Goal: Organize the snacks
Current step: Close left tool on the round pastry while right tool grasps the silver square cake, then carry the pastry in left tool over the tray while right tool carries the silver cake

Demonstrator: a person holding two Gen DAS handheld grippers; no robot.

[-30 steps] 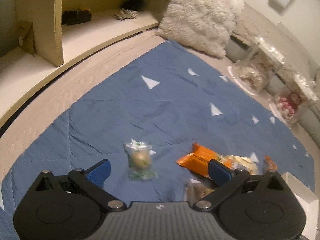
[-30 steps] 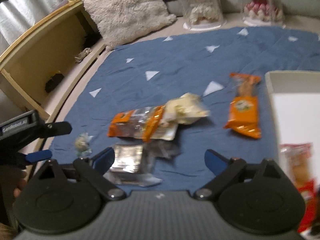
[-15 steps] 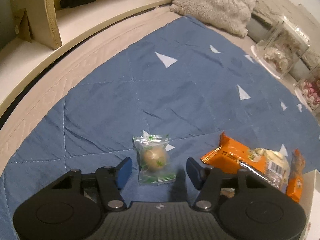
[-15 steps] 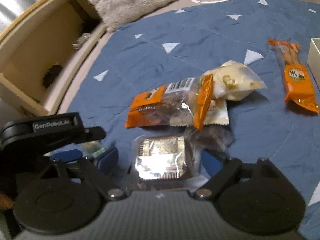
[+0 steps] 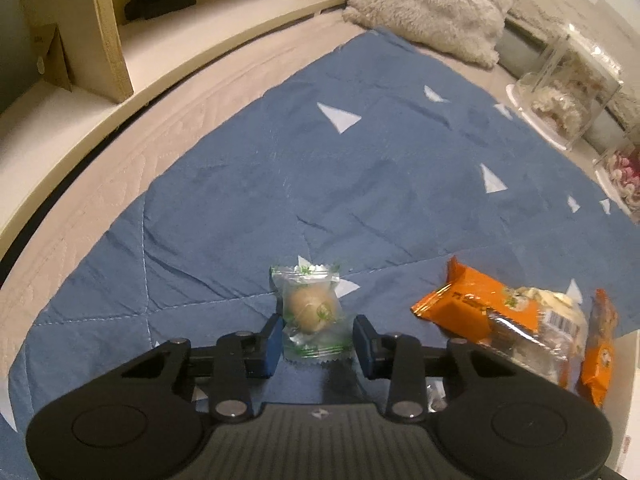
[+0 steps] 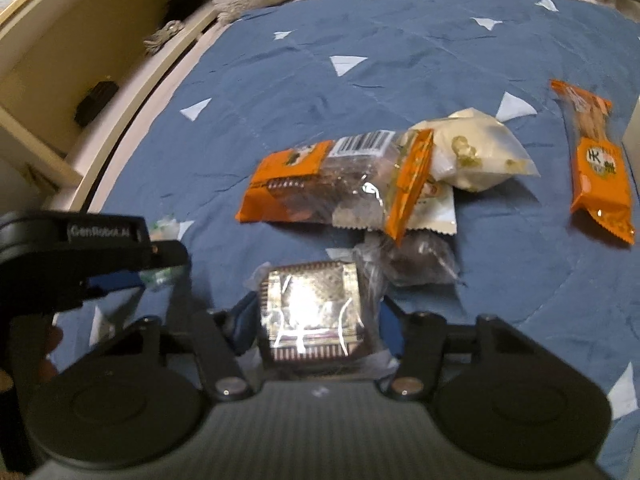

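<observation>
Both grippers have dropped closer to the blue quilt (image 5: 360, 184) since the earlier frames, their fingers just closing. Left gripper (image 5: 316, 340) fingers stand narrow around the clear candy packet (image 5: 312, 312); right gripper (image 6: 316, 320) fingers pinch the foil square packet (image 6: 312, 308).

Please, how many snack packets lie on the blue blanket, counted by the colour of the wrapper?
Orange packets: 2
White packets: 2, one half hidden under an orange one
Clear packets: 3, holding a round sweet, a square biscuit and a dark snack
Total: 7
</observation>
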